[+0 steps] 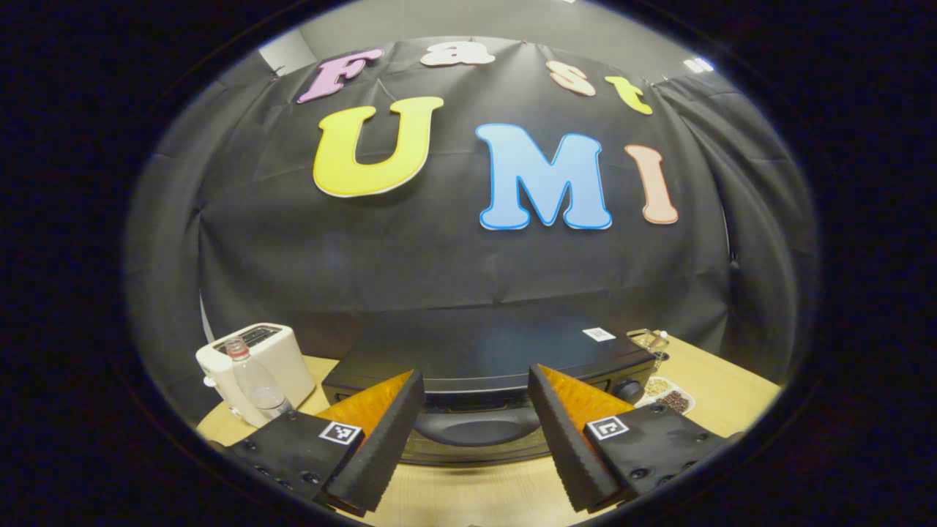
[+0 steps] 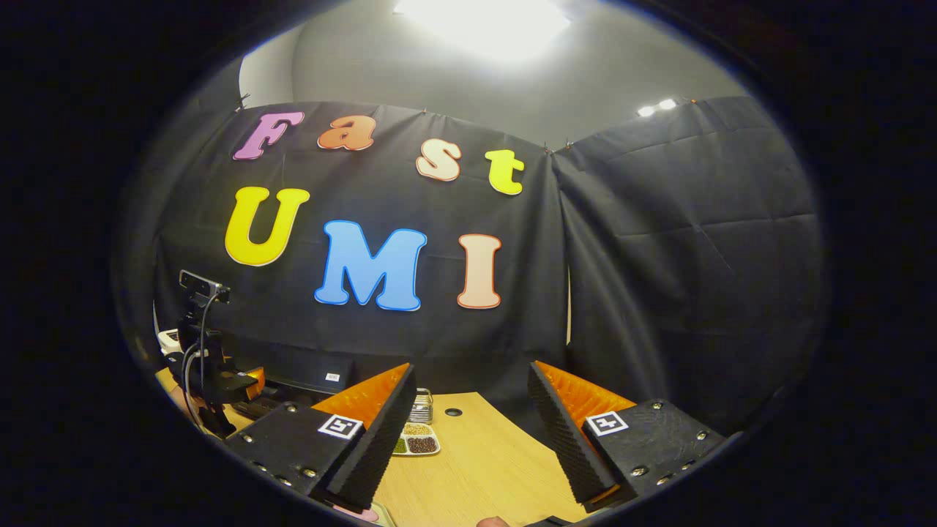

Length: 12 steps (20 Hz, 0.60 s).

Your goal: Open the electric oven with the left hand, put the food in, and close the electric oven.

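The black electric oven [image 1: 483, 344] stands on the wooden table straight ahead in the left gripper view. Its door is closed, and the curved door handle [image 1: 476, 428] lies low between my fingers. My left gripper [image 1: 476, 375] is open, close in front of the handle, with nothing between its fingers. In the right gripper view, my right gripper [image 2: 471, 369] is open and empty above the table. The left gripper [image 2: 212, 373] shows there at the far left, in front of the oven [image 2: 307, 373]. A pale rim with something pink [image 2: 364, 514] peeks out at the bottom edge, mostly hidden.
A white toaster [image 1: 274, 355] and a plastic bottle [image 1: 252, 380] stand left of the oven. A small dish of beans [image 1: 670, 399] [image 2: 417, 439] and a glass jar [image 1: 648, 340] [image 2: 419, 406] sit to its right. Bare wooden table [image 2: 476, 461] stretches under the right gripper.
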### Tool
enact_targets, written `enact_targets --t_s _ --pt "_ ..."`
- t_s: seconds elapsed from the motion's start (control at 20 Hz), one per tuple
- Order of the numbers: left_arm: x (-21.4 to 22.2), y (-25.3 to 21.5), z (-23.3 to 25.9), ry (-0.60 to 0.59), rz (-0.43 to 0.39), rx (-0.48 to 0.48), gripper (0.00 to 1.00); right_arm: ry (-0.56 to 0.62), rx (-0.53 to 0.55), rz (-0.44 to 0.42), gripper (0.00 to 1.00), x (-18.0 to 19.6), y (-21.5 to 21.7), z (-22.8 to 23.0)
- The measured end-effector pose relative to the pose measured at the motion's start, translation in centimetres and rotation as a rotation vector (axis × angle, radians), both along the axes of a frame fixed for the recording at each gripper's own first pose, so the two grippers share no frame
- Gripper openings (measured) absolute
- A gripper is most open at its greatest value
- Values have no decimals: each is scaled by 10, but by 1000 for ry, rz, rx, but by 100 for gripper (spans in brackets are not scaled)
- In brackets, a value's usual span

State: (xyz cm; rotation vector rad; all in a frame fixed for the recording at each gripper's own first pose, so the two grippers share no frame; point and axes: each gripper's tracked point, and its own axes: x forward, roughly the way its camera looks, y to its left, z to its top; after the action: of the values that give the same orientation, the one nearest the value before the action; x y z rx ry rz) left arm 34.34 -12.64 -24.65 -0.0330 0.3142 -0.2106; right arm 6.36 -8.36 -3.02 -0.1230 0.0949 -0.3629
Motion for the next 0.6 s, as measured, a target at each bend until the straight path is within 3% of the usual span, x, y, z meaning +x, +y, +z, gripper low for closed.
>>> enact_targets --t_s 0.2,0.25,0.35,0.55,0.6 --pt "5 -1 -22 42 8 7 96 11 -32 -3 95 -4 1 1" --pt "3 -1 -27 56 12 8 100 16 -44 -1 95 -4 0 2" --pt "3 -3 -26 35 8 29 97 15 -57 4 95 -4 0 4" --pt "-16 -1 -25 26 16 25 100 8 -46 21 95 -2 -2 6" --pt "-22 0 -27 30 16 29 96 8 -41 27 95 -2 -3 5"
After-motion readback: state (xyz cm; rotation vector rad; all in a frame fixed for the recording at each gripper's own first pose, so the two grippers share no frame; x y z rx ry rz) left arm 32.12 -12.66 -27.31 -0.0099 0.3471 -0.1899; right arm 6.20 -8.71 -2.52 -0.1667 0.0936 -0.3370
